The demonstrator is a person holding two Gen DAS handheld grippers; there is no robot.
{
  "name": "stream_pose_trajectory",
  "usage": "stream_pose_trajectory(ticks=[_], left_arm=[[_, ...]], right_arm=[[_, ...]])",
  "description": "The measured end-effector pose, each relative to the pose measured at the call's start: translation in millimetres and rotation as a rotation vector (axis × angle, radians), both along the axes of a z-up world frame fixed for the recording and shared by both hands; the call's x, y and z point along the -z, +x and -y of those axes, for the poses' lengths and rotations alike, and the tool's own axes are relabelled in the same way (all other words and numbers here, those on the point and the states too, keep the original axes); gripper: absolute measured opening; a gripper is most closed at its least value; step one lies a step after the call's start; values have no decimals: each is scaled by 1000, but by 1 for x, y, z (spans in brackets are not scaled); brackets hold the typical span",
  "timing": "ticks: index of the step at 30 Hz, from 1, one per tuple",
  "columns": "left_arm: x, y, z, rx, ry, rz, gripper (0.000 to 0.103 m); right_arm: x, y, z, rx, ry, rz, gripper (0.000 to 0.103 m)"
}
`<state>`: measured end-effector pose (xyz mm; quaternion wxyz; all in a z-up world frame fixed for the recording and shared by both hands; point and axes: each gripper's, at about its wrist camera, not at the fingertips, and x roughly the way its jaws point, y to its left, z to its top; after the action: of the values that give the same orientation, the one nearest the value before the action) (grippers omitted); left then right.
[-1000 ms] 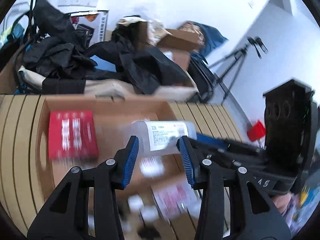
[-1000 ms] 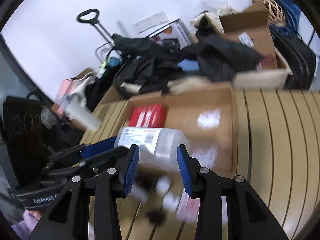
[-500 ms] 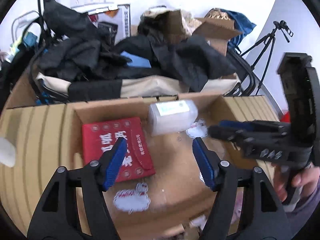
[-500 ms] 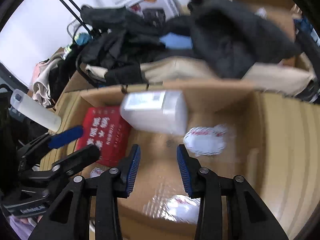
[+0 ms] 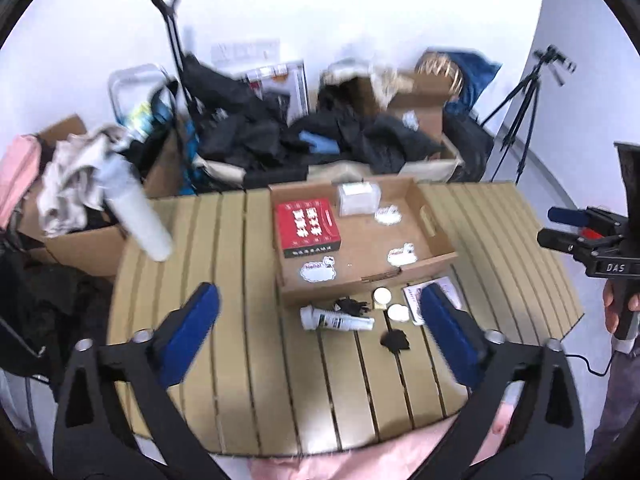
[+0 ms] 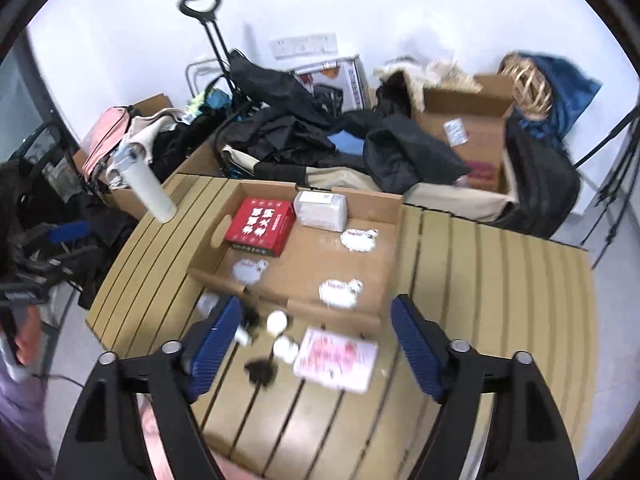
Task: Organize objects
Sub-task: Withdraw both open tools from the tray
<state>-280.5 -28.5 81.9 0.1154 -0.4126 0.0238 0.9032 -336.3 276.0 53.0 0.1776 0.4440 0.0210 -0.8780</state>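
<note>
1. I see a slatted table that looks like matt tan wood.
2. The open box is plain brown cardboard, rough-edged.
3. The red carton in it looks like smooth printed card.
4. The translucent container looks like plastic with a paper label.
5. My gripper pads are ribbed blue; the arms look like matt black plastic.

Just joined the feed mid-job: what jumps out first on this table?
The open cardboard box at the table's far middle, holding a red carton with a translucent white container behind it. In front of it lie loose bits: a white tube, two round white lids and a pink-printed packet. Both the left gripper and right gripper hover empty, jaws opening.
</note>
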Motion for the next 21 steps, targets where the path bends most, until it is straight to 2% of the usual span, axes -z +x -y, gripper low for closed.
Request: stream_pose_trajectory(ticks=[3, 6, 11, 14, 15, 18, 21], left_arm=[[-28, 47, 9, -3, -9, -66, 103], [-39, 78, 12, 1, -5, -90, 103], [-41, 118, 20, -16, -18, -122, 103], [-35, 148, 26, -65, -17, -159, 103], [-30, 165, 27, -77, -29, -192, 103], [-15, 204, 28, -84, -75, -254, 103], [-6, 233, 34, -93, -61, -247, 103]], right_arm=[[-24, 44, 0, -3, -7, -41, 82], [-34, 76, 6, -10, -14, -58, 82], [-36, 117, 19, -32, -6, -72, 82], [-34, 148, 16, -8, -26, -104, 82], [-34, 162, 14, 11, -28, -138, 82], [-36, 222, 13, 59, 5, -345, 82], [-32, 281, 14, 42, -5, -492, 82]])
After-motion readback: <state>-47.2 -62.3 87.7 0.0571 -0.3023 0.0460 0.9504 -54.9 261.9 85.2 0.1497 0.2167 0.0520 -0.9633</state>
